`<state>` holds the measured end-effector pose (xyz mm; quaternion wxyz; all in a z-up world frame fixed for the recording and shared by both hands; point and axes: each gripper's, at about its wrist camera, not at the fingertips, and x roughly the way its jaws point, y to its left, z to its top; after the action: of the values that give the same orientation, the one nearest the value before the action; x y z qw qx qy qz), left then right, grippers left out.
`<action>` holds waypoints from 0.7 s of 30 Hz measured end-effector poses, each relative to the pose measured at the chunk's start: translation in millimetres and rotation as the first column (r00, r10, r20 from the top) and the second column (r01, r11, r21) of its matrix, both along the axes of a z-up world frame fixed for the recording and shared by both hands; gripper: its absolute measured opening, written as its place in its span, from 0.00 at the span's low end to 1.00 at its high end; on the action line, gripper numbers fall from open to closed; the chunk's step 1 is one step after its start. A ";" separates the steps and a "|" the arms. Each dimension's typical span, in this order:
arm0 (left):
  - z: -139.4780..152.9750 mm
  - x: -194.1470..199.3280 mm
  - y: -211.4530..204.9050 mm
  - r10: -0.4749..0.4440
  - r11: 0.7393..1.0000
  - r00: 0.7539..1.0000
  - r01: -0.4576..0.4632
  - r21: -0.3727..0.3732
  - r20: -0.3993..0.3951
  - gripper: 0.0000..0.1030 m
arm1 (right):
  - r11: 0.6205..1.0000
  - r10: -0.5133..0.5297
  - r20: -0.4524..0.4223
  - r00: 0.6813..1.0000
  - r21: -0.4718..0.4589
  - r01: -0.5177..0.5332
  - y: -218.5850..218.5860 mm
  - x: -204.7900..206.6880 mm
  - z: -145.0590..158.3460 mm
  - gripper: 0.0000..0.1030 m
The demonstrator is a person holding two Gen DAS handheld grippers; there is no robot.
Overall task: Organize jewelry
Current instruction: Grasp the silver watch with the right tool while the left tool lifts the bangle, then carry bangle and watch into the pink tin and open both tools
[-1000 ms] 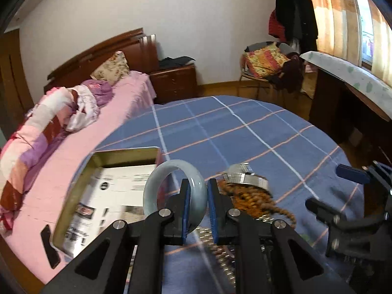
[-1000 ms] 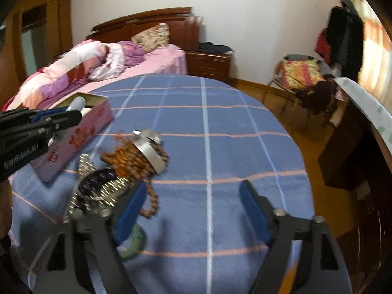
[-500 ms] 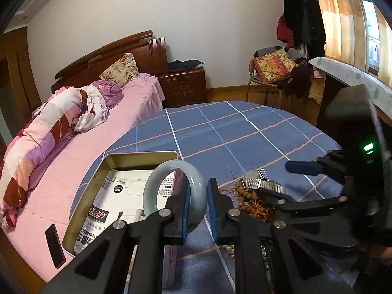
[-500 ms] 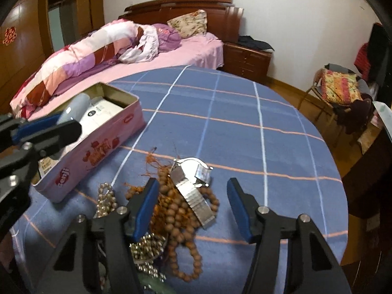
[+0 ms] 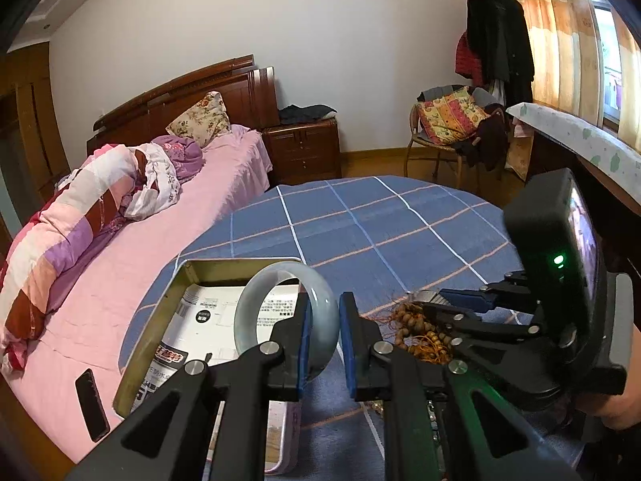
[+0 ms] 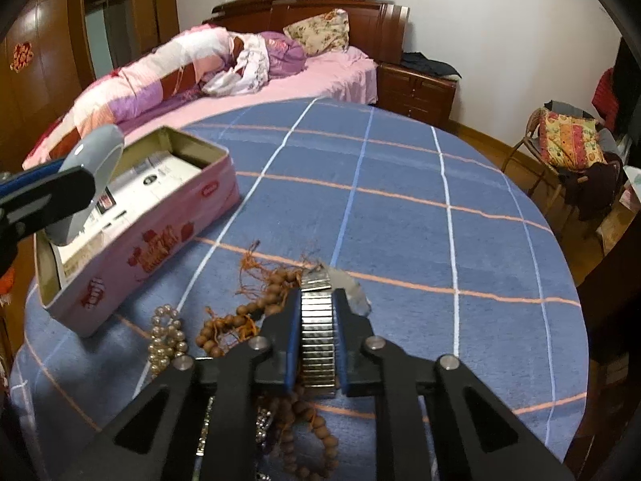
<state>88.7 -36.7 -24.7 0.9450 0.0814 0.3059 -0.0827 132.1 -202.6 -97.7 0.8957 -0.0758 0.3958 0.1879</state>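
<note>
My left gripper [image 5: 323, 320] is shut on a pale jade bangle [image 5: 256, 300], held upright over the right edge of the open pink tin box [image 5: 176, 288]. The bangle [image 6: 94, 168] and tin [image 6: 160, 236] also show in the right wrist view, at the left. My right gripper [image 6: 316, 312] is shut on the silver metal watch band [image 6: 317, 332], which lies on a pile of brown wooden beads [image 6: 244, 320]. A pearl bracelet [image 6: 166, 336] lies left of the beads. In the left wrist view the right gripper [image 5: 460, 304] is over the beads [image 5: 416, 328].
The round table has a blue checked cloth [image 6: 400, 208]. Printed paper [image 5: 224, 312] lines the tin. A pink bed [image 5: 160, 216] runs along the table's left; a phone [image 5: 92, 405] lies on it. A chair [image 5: 448, 136] stands beyond the table.
My right gripper moved forward over the jewelry pile and closed on the watch band. My left gripper kept hold of the bangle and shifted toward the tin.
</note>
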 end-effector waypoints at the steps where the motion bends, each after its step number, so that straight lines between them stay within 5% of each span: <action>1: 1.0 -0.4 1.2 0.003 1.000 1.000 -0.003 0.002 0.003 0.13 | 1.000 -0.003 0.004 1.000 0.006 0.003 -1.4 0.0 1.7 0.17; 21: 20.3 -4.8 25.4 0.047 0.999 0.998 -0.048 0.007 0.047 0.13 | 0.997 -0.024 0.121 0.992 0.069 0.016 -1.7 -0.1 47.3 0.17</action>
<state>83.9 -11.3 -4.4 0.9532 0.0799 0.2860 -0.0571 131.9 -204.4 -50.4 0.9221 -0.0524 0.3347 0.1872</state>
